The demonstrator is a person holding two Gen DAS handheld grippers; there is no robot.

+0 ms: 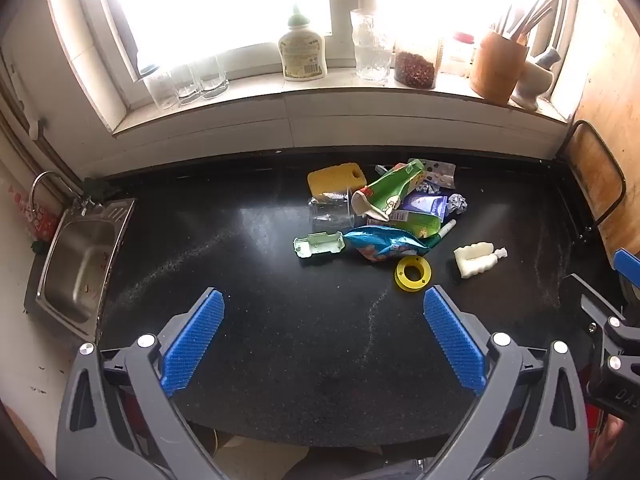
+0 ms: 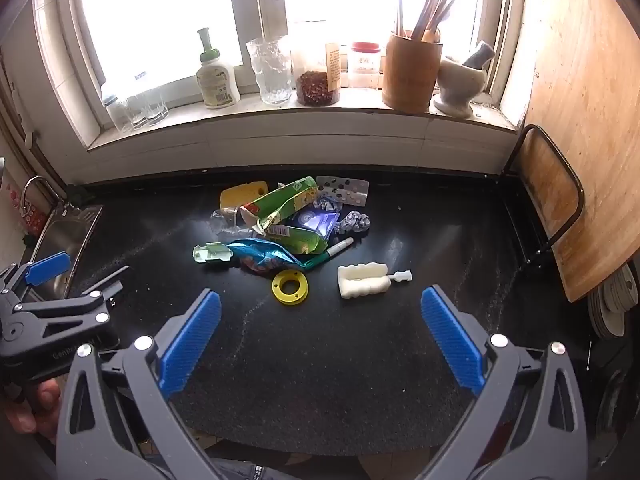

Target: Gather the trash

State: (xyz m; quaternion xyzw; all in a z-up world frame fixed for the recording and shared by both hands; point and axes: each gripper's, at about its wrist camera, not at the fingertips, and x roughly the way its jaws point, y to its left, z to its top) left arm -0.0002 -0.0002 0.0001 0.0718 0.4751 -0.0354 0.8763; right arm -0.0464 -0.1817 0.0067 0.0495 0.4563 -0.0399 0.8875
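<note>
Both grippers hover over the near edge of the black speckled desk (image 1: pixel 280 340), side by side and empty. The left gripper (image 1: pixel 324 308) has its ribbed blue pads spread wide; the right gripper (image 2: pixel 320 308) is open just as far.

The trash pile (image 2: pixel 288 220) lies ahead of both, toward the far edge under the windowsill. From the left gripper it sits a little to the right; from the right gripper, slightly left. Nearest to either is the yellow plastic ring (image 2: pixel 289 287), flat and hard, just beside a crinkled blue foil wrapper (image 2: pixel 264 256). To its right a white foam brush head (image 2: pixel 362 280) lies with its long axis along the desk's width, stub handle pointing right, so the right gripper looks better placed for it. Behind these are a crushed green carton (image 2: pixel 288 204), a marker pen (image 2: pixel 334 250), balled foil (image 2: pixel 354 222), a blister pack (image 2: pixel 346 192) and a yellow sponge (image 2: pixel 242 194).
</note>
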